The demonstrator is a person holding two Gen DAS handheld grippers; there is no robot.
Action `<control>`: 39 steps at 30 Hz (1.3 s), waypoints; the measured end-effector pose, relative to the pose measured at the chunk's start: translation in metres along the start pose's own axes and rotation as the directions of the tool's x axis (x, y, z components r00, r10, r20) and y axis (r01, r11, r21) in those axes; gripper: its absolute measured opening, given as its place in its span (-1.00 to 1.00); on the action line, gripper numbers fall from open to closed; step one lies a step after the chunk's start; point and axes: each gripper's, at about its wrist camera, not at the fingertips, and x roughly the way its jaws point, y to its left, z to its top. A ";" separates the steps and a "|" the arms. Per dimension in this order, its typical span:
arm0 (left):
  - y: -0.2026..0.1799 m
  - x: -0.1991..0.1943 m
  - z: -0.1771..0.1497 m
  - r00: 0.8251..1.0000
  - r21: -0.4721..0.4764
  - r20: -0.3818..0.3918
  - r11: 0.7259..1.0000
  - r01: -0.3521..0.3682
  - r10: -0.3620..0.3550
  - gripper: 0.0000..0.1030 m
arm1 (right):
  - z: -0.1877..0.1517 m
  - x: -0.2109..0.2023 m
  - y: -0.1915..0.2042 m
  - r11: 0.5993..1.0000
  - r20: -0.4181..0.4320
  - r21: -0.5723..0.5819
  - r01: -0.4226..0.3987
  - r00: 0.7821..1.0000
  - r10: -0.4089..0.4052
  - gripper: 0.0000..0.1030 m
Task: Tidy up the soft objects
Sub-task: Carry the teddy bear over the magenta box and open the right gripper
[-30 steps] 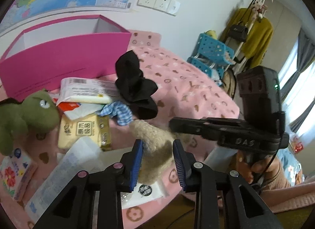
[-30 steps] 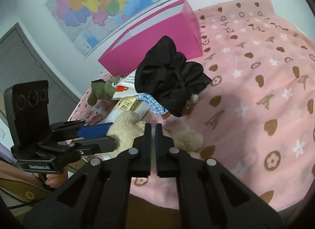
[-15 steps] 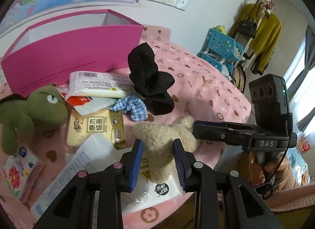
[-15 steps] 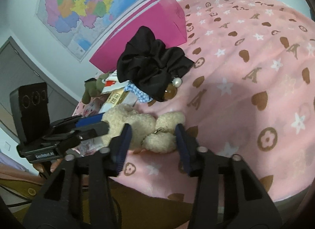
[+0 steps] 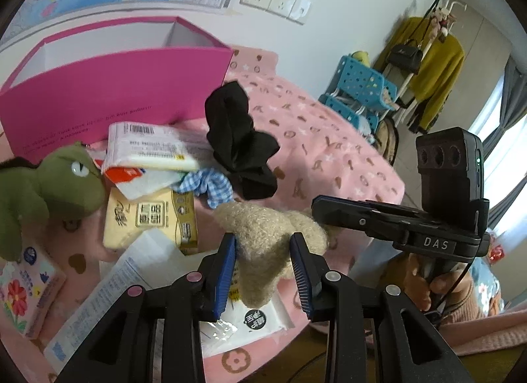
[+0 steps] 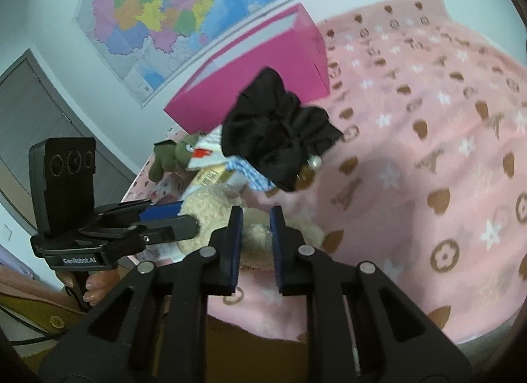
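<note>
Both grippers at the fluffy beige plush toy (image 5: 263, 234)

Left hand-held gripper (image 5: 264, 259) straddles it, jaws parted, on the pink patterned bed (image 6: 428, 152). Right hand-held gripper (image 6: 256, 238) is narrowly open around a tuft. Only the left view shows the yellow tissue pack (image 5: 150, 221); contact unclear.

Our left wrist view looks low and close across the beige plush toy (image 5: 263, 234) toward the pink box (image 5: 115, 86). Our right wrist view faces the same plush toy (image 6: 214, 205) and box (image 6: 263, 66) from the opposite side.
</note>
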 end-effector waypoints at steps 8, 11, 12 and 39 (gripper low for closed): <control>0.003 -0.040 0.029 0.993 0.017 0.122 1.000 -0.006 0.004 -0.36 | 0.052 -0.006 0.036 0.989 0.067 -0.144 -0.034 0.997 0.044 -0.65; 0.009 -0.060 0.053 0.980 0.022 0.194 0.999 -0.038 0.033 -0.36 | 0.082 -0.002 0.052 0.973 0.104 -0.228 -0.031 0.993 0.056 -0.65; 0.009 -0.063 0.059 0.977 0.026 0.209 0.999 -0.048 0.041 -0.36 | 0.092 0.000 0.056 0.967 0.116 -0.252 -0.026 0.992 0.057 -0.65; 0.102 -0.034 0.136 0.920 -0.097 0.225 0.947 -0.307 0.321 0.07 | 0.189 0.086 0.024 0.966 0.054 -0.249 0.065 0.997 -0.053 -0.43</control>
